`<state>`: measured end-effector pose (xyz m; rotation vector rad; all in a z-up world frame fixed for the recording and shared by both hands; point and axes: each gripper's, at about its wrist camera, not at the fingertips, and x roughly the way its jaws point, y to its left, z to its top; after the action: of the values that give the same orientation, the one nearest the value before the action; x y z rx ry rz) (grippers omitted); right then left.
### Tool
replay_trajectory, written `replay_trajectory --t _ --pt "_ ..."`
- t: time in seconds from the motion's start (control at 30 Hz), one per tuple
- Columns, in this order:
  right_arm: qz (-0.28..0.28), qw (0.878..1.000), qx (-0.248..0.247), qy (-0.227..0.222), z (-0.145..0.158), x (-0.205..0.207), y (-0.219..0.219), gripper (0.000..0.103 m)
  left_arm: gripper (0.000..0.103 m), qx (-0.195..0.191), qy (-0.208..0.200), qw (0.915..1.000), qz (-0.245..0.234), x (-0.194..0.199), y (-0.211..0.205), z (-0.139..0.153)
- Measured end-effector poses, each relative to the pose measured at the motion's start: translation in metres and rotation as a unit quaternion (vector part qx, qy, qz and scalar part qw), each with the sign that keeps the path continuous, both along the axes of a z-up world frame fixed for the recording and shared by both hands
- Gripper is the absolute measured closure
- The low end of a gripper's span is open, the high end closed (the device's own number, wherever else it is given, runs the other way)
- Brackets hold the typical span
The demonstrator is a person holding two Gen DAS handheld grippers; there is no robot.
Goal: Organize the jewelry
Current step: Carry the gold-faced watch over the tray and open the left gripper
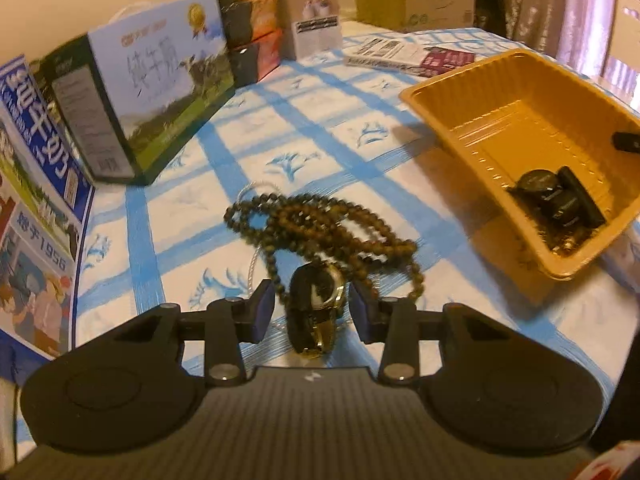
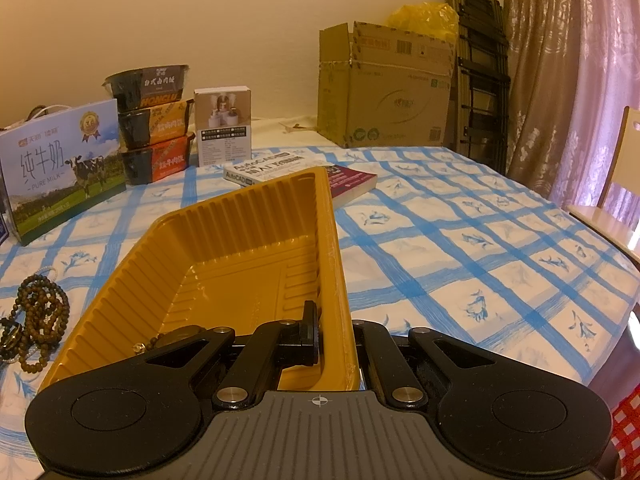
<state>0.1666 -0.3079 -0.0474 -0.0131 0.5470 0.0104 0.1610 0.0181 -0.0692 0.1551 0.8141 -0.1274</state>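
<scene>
A yellow plastic tray (image 1: 472, 92) sits on the blue-checked tablecloth, with dark jewelry pieces (image 1: 556, 204) in its near corner. A tangle of brown bead necklaces (image 1: 320, 224) lies on the cloth, also at the left edge of the right wrist view (image 2: 40, 312). A black and gold watch (image 1: 316, 312) lies between the fingers of my left gripper (image 1: 314, 312), which is open around it. My right gripper (image 2: 336, 332) is shut on the tray's right rim (image 2: 340, 280), one finger inside and one outside.
Milk cartons (image 1: 156, 80) and stacked food boxes (image 2: 156, 132) stand along the left and back. Books (image 2: 280, 168) lie behind the tray. A cardboard box (image 2: 384, 88) stands at the back, a chair (image 2: 616, 200) at the right.
</scene>
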Motion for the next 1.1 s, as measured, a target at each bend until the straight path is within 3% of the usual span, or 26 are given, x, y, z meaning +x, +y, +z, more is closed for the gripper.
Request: replay_trajectory --t 0.03,0.1,0.3,0.53,0.83,1.1 --pt "0.0 1.0 0.0 0.0 0.0 0.0 0.0 0.1 0.071 -0.008 0.007 0.9999 0.005 0.003 0.003 -0.002" --pt "-0.002 1.0 0.0 0.0 -0.001 0.0 0.0 0.1 0.088 -0.019 0.021 0.9996 0.009 0.008 0.007 -0.005" --pt "-0.002 1.0 -0.001 0.0 -0.001 0.001 -0.001 0.1 0.089 -0.028 0.014 0.9993 0.018 0.006 0.012 -0.001" --pt "0.0 1.0 -0.002 -0.001 -0.002 0.0 -0.001 0.1 0.089 -0.058 -0.014 0.9979 0.024 0.005 0.011 0.025" --pt "0.002 1.0 -0.003 -0.003 -0.001 0.001 0.001 0.1 0.089 -0.123 -0.049 0.9907 -0.03 0.004 -0.024 0.065" --pt "0.004 1.0 -0.003 -0.003 0.0 0.0 0.002 0.1 0.089 -0.197 -0.026 0.9759 -0.09 0.021 -0.092 0.064"
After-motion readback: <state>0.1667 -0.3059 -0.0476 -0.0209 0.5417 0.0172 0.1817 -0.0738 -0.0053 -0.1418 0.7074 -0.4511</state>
